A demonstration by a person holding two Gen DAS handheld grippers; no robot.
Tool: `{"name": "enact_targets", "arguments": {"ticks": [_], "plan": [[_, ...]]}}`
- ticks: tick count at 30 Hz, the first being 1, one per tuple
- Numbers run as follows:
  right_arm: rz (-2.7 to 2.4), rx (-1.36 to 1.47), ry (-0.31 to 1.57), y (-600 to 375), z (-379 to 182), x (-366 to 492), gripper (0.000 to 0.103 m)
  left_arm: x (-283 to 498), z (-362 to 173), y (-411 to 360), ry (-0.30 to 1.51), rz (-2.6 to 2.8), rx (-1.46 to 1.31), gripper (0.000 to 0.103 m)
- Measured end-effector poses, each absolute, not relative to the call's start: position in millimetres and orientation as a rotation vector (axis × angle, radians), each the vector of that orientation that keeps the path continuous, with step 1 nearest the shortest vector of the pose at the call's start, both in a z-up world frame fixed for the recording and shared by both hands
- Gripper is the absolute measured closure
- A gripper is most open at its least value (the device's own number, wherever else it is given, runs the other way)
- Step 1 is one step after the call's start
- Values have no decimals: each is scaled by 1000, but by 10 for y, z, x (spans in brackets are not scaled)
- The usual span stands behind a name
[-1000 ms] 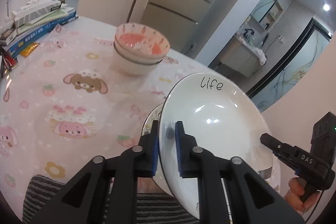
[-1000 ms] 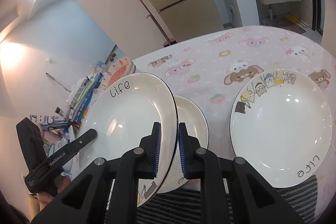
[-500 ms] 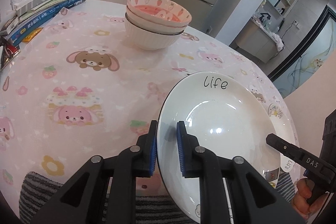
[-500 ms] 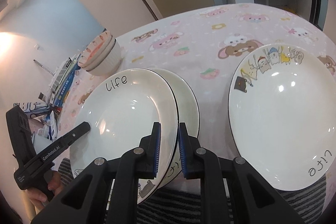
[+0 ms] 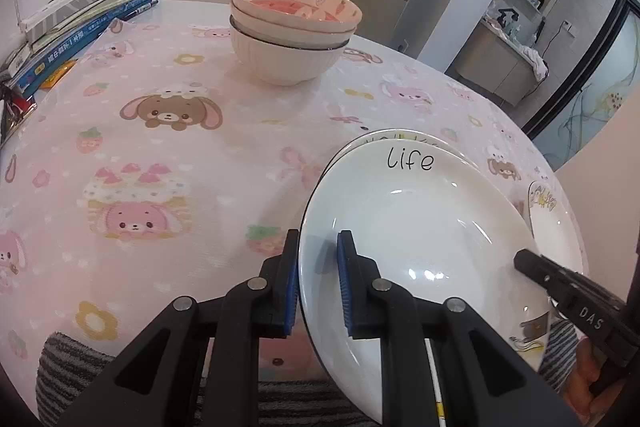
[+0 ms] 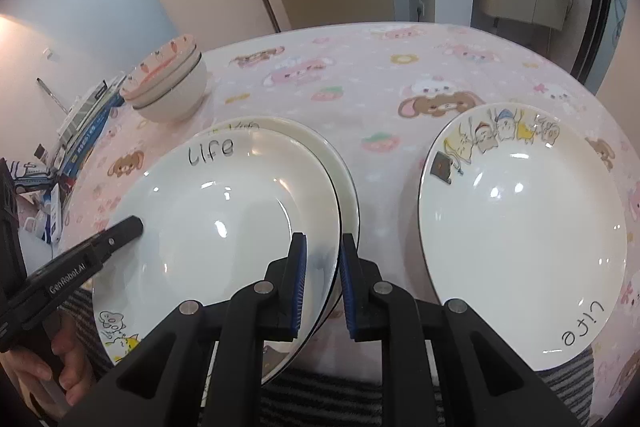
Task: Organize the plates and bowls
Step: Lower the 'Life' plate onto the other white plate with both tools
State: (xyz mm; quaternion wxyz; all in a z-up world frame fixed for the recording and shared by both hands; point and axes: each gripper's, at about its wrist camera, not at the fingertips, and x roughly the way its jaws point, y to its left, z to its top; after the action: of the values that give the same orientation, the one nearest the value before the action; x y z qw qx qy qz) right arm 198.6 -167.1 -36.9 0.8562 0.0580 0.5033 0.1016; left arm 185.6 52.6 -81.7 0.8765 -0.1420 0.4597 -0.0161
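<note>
While its glossy round rim is pinched by both the left claw (image 5: 318,281) and right claw (image 6: 322,285), the white ceramic plate (image 5: 424,227) is held over another plate (image 6: 340,163).

We cannot see most of the lower plate (image 6: 340,163), since the held plate (image 6: 224,211) covers all but its far and right rim, and whether the two touch is unclear from either view. The two bowls nested under the top bowl (image 5: 296,1) show only their rims and outer walls, and the books (image 5: 60,39) at the left of the surface (image 5: 200,155) are cut off by the picture's edge, their cover print too small for us to read. The hand (image 6: 60,359) behind the left tongs (image 5: 317,281) is cropped at the corner of the right wrist view, and the sideboard clutter in the far room is too small to tell.
</note>
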Motion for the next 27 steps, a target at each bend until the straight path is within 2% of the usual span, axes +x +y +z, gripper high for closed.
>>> {"name": "enact_targets", "arguments": {"ticks": [10, 22, 27], "plan": [[172, -11, 1041, -1580, -360, 1939, 83, 1852, -838, 428, 942, -20, -236, 84], [192, 45, 1089, -1675, -426, 1987, 82, 1879, -909, 321, 989, -41, -192, 64], [201, 51, 1092, -1678, -424, 1987, 81, 1848, -866, 294, 958, -45, -173, 51]]}}
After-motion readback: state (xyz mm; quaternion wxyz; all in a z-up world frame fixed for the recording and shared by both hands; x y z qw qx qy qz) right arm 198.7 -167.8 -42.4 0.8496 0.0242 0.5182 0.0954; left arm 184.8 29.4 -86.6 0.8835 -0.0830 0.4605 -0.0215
